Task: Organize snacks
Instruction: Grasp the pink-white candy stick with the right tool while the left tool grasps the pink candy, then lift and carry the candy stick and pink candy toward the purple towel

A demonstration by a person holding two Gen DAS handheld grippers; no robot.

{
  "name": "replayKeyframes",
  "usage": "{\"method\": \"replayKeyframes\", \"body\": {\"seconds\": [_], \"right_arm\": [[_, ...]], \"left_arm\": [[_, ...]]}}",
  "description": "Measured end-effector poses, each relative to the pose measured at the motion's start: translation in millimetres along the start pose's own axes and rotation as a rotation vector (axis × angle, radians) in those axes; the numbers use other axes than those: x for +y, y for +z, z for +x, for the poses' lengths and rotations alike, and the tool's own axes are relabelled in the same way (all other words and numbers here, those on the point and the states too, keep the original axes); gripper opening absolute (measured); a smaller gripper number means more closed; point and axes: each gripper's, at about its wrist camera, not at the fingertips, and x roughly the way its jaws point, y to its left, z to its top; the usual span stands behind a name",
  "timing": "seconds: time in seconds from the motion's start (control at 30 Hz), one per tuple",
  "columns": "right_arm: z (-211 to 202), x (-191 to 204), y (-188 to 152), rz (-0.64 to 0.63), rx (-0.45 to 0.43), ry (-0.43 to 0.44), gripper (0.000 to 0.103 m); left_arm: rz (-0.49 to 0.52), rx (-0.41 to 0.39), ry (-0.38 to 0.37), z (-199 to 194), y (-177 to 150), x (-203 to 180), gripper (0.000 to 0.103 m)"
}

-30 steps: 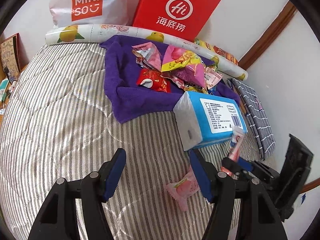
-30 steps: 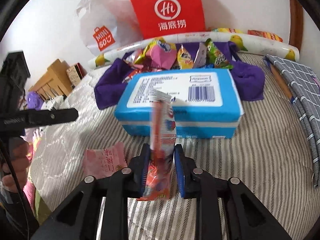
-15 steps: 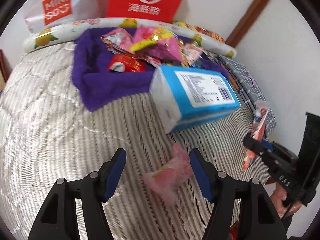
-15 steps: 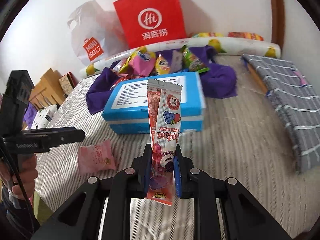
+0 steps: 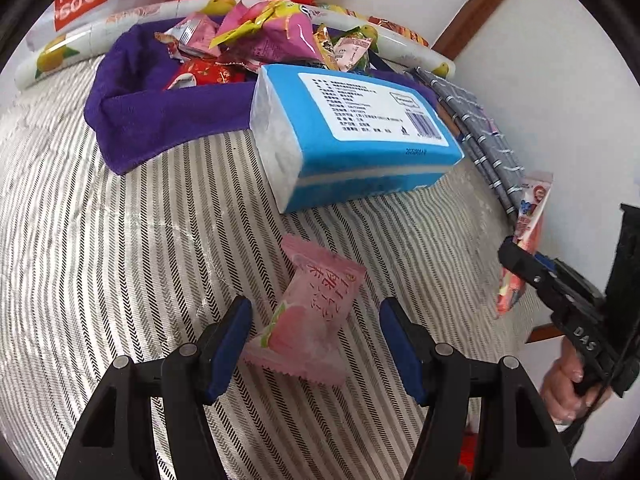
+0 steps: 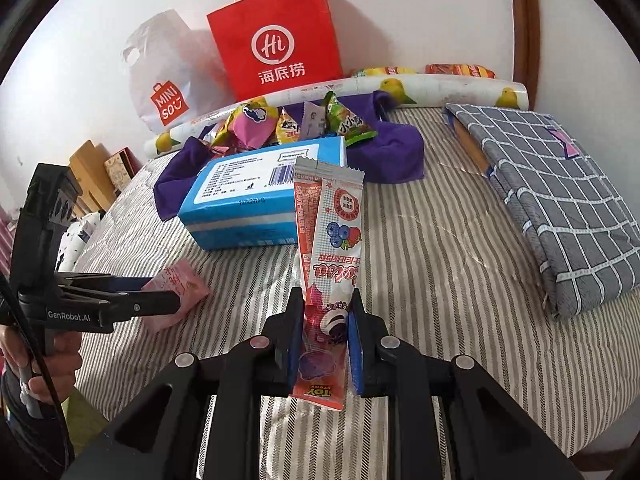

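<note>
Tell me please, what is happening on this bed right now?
A person is sorting snacks with two handheld grippers. The right gripper is shut on a long snack stick and holds it upright above the bed. The left gripper is open around a pink candy lying on the bed. More snacks are piled on a purple cloth behind a blue box.

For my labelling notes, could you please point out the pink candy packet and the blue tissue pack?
pink candy packet [image 5: 316, 308], left wrist view, wrapper's middle.
blue tissue pack [image 5: 360, 120], left wrist view, top label.

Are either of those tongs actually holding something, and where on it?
Right tongs pinch the tall snack stick near its bottom end. Left tongs are open, holding nothing.
</note>
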Motion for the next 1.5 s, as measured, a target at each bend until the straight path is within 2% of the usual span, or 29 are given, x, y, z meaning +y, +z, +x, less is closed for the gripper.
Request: {"method": "replayKeyframes", "body": {"seconds": [0.1,0.23,0.5,0.57,0.63,0.67,0.8,0.93,1.27,1.5], "right_arm": [[0,0,-2,-0.005,-0.001,0.0,0.02],[-2,0,-4,-0.014,-0.003,0.004,0.02],[0,-8,-12,-0.007,0.015,-0.006,0.02],[1,-9,-14,-0.004,0.019,-0.007,0.02],[1,-9,-15,-0.003,0.02,-0.01,0.02],[1,-10,-16,-0.002,0.02,-0.012,0.02],[0,-10,-18,-0.003,0.026,-0.014,0.02],[-1,-9,-19,-0.003,0.03,-0.018,0.02],[-11,1,-11,-0.018,0.021,-0.007,0.02],[-20,17,5,-0.045,-0.003,0.0,0.02]], "left_arm": [[0.038,-0.015,0.03,5,0,-11,0.07],[0.093,-0.038,0.087,9,-1,-21,0.07],[0.214,-0.09,0.255,19,-9,-43,0.068],[0.224,-0.107,0.272,19,-9,-45,0.068],[0.216,-0.114,0.267,19,-6,-43,0.064],[0.212,-0.12,0.272,18,-5,-42,0.059],[0.207,-0.119,0.276,17,-3,-39,0.054],[0.192,-0.114,0.259,15,-2,-37,0.053],[0.095,-0.123,0.134,-11,4,-26,0.053],[0.09,-0.164,0.123,-34,18,-31,0.053]]}}
